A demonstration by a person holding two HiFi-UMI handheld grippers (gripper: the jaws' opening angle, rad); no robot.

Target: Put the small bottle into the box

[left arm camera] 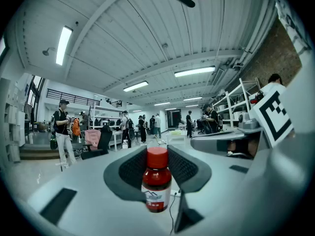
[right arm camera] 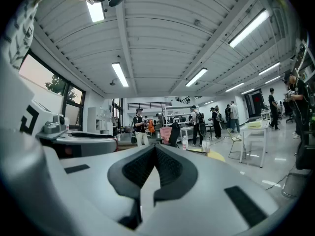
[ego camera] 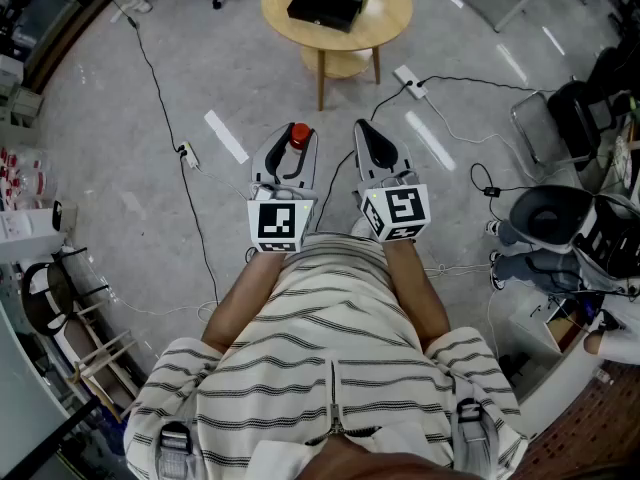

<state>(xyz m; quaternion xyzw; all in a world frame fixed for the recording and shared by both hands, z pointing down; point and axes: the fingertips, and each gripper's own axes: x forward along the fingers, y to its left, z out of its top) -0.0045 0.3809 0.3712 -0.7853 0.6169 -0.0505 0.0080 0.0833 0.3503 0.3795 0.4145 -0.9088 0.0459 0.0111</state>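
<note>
left gripper (left arm camera: pixel 156 168) clamps small bottle (left arm camera: pixel 156 183) (upright)
</note>
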